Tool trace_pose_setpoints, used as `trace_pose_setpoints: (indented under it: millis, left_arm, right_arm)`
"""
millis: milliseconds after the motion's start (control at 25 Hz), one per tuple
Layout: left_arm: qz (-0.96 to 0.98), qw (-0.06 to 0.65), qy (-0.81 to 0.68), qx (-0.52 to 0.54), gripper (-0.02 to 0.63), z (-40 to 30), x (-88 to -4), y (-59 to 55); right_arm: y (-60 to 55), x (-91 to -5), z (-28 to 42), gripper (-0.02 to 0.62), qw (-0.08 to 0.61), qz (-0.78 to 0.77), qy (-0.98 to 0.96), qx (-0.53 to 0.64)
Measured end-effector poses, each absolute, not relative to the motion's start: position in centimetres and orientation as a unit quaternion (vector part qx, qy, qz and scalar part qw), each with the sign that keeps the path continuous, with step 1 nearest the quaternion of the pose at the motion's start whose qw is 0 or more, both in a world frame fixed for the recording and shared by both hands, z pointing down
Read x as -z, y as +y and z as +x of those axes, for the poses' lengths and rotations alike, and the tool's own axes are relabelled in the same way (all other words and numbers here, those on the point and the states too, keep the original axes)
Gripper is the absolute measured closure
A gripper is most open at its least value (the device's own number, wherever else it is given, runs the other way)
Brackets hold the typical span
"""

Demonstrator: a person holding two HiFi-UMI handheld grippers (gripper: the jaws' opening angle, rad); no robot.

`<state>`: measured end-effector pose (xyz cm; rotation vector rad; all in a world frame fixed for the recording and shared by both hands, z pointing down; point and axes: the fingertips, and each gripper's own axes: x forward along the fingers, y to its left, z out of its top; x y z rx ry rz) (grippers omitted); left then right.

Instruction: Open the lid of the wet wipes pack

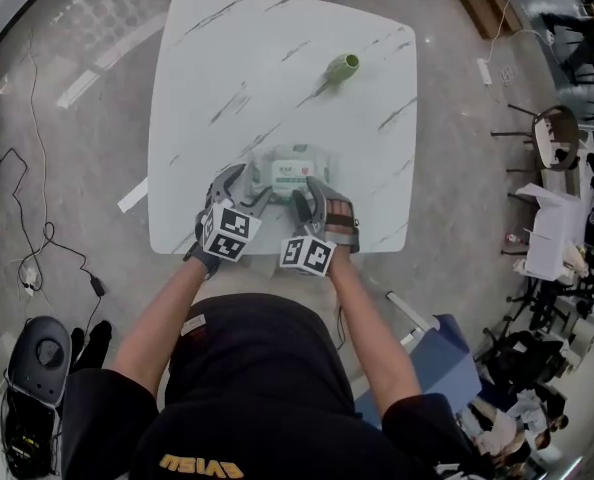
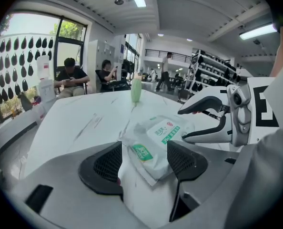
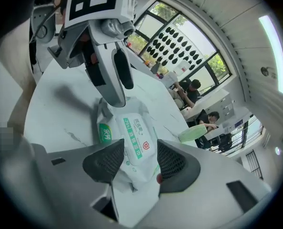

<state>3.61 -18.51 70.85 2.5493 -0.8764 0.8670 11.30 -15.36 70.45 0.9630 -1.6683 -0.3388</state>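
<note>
The wet wipes pack [image 1: 297, 164], white with green print, lies flat on the white marbled table [image 1: 207, 58] near its front edge. My left gripper [image 1: 245, 190] hangs at the pack's near left corner and my right gripper [image 1: 313, 200] at its near right end. In the left gripper view the pack [image 2: 163, 132] reaches between the open jaws of the left gripper [image 2: 144, 149], with bare table showing beside it. In the right gripper view the pack [image 3: 132, 132] runs between the right gripper's [image 3: 140, 149] open jaws. A green label [image 3: 105, 132] marks one end. The lid lies flat.
A green vase [image 1: 342, 66] stands farther back on the table to the right. The table's front edge [image 1: 277, 251] is just under my hands. Cables [image 1: 37, 238] and chairs [image 1: 557, 138] surround the table on the floor. People sit at a far table [image 2: 72, 78].
</note>
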Motion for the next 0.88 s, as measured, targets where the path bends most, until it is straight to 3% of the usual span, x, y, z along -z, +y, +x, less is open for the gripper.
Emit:
trace_pose_setpoints:
  millis: [440, 480, 560, 880]
  left_arm:
    - [0.872, 0.237, -0.314, -0.292, 0.319, 3.3, -74.1, -18.4]
    - [0.874, 0.234, -0.309, -0.292, 0.341, 3.4, -74.1, -18.2]
    - [0.876, 0.230, -0.303, -0.295, 0.367, 3.3, -74.2, -17.7]
    - [0.877, 0.228, -0.304, -0.293, 0.368, 3.4, -74.1, -17.6]
  right_arm:
    - [-15.1, -72.2, 10.3, 0.448, 0.606, 0.336, -0.693, 0.199]
    - [-14.8, -72.6, 10.1, 0.473, 0.610, 0.326, -0.696, 0.195]
    - [-14.0, -73.5, 9.6, 0.591, 0.611, 0.317, -0.700, 0.187]
    - [-13.8, -73.8, 9.6, 0.594, 0.623, 0.313, -0.690, 0.195]
